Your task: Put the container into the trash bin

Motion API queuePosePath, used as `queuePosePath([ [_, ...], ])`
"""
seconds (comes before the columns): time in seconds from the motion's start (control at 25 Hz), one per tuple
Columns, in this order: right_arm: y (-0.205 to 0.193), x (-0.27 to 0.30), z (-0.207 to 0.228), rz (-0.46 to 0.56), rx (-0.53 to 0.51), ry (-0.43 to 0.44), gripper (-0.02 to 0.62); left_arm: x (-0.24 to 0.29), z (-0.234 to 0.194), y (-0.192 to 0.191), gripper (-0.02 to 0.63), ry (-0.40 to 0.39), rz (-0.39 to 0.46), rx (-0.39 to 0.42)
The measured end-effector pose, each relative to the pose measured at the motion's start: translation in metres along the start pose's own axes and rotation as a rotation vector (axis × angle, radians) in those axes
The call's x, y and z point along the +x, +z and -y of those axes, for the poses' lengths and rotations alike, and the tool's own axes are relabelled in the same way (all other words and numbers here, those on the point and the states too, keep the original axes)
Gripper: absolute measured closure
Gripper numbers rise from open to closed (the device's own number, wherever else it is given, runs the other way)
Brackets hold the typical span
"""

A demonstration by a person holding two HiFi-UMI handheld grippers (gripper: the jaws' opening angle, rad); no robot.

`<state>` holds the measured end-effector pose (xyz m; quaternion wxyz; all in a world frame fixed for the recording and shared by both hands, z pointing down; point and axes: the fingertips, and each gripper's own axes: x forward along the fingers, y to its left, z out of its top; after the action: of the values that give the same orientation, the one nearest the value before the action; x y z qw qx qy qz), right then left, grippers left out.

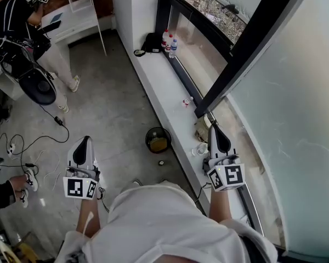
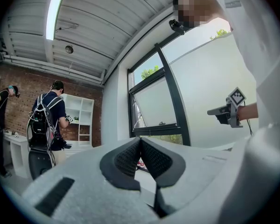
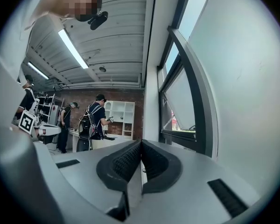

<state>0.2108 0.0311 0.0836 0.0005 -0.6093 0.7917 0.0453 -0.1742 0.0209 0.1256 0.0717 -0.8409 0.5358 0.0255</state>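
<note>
A black round trash bin [image 1: 158, 139] with something yellow inside stands on the floor against the white window sill [image 1: 159, 81]. A small clear container [image 1: 200, 149] lies on the sill just right of the bin. My right gripper [image 1: 214, 126] hovers over the sill beside the container, jaws shut with nothing between them [image 3: 140, 143]. To the bin's left, my left gripper [image 1: 85, 139] is over the floor, also shut and empty [image 2: 140, 140]. In the left gripper view the right gripper [image 2: 213, 111] shows against the window.
Several bottles [image 1: 168, 41] and a black bag [image 1: 151, 43] sit further along the sill, with a small red-and-white item [image 1: 186, 102] nearer. Cables [image 1: 41, 138] trail on the floor at left. A person with a backpack [image 1: 22, 32] stands by white shelves [image 1: 79, 4].
</note>
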Motion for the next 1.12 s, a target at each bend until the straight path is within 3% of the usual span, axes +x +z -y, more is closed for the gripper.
queuePosePath([
  [0.68,-0.013,0.008,-0.02,-0.046,-0.01,0.02,0.594,-0.013,-0.01,-0.008,0.591,0.025,-0.014,-0.025],
  [1.12,-0.002,0.009,-0.004,-0.008,-0.031,-0.017,0.595,-0.003,-0.005,-0.007,0.591,0.007,-0.007,-0.03],
])
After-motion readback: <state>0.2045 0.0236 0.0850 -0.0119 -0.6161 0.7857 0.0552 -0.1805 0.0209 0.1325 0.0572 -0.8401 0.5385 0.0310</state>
